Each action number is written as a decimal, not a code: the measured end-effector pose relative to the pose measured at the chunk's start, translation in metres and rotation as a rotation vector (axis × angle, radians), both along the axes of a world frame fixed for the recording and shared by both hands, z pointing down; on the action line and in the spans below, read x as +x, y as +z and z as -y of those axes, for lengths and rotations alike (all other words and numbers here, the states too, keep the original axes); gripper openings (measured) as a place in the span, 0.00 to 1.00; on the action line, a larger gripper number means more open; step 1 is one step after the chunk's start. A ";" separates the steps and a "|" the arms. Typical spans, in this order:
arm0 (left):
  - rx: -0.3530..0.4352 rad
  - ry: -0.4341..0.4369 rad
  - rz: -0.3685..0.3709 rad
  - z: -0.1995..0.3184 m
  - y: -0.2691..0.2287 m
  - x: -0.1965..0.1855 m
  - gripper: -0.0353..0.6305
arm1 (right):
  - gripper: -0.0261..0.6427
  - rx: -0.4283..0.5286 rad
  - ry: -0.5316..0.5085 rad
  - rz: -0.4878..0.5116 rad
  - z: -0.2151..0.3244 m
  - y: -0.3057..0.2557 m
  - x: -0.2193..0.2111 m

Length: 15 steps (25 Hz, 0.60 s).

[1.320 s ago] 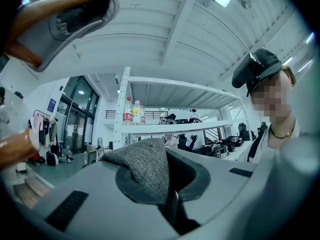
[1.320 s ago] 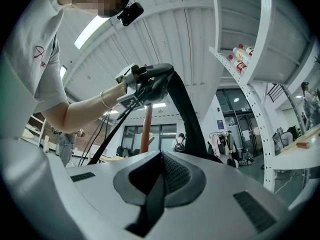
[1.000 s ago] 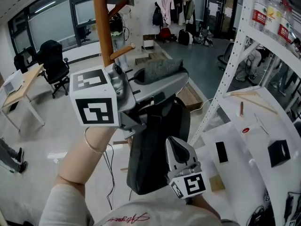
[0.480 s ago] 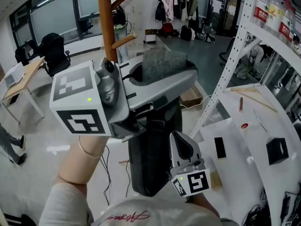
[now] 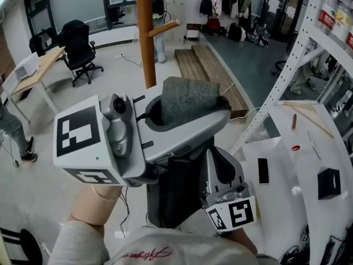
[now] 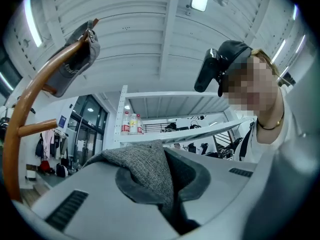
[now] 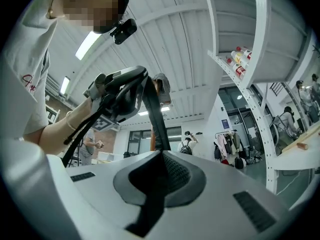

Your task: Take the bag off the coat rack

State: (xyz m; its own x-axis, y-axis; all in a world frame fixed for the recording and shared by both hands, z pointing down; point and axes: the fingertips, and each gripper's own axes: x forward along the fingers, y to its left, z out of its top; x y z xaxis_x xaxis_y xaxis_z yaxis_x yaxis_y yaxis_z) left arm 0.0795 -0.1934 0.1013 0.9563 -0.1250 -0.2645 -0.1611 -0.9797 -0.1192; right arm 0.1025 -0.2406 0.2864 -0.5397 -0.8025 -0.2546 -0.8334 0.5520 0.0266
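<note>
My left gripper (image 5: 190, 108) fills the middle of the head view, shut on a fold of grey felt (image 5: 185, 97) at the top of the bag. The bag's dark body (image 5: 175, 195) hangs below it, close to my chest. In the left gripper view the felt fold (image 6: 145, 171) bunches up out of the closed jaws. Low at the right, my right gripper (image 5: 219, 162) is shut on the bag's black strap (image 7: 152, 111), which runs up to the left gripper. The wooden coat rack (image 5: 145, 35) stands apart behind, its peg (image 5: 164, 27) bare.
White metal shelving (image 5: 287, 65) with bottles (image 5: 330, 10) rises at the right over a white table (image 5: 281, 203) with a phone (image 5: 263, 170) and a black box (image 5: 329, 182). Wooden planks (image 5: 201, 70), an office chair (image 5: 80, 43) and a desk (image 5: 33, 76) lie beyond. A grey item (image 6: 75, 59) hangs high on the rack.
Both grippers and the bag have drawn back from the coat rack, which now stands farther off. The left gripper has come closer to the head camera. Both grips are unchanged.
</note>
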 end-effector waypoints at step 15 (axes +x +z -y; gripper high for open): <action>-0.055 -0.082 0.020 -0.049 0.045 -0.048 0.11 | 0.07 -0.035 -0.100 0.021 -0.031 0.005 -0.049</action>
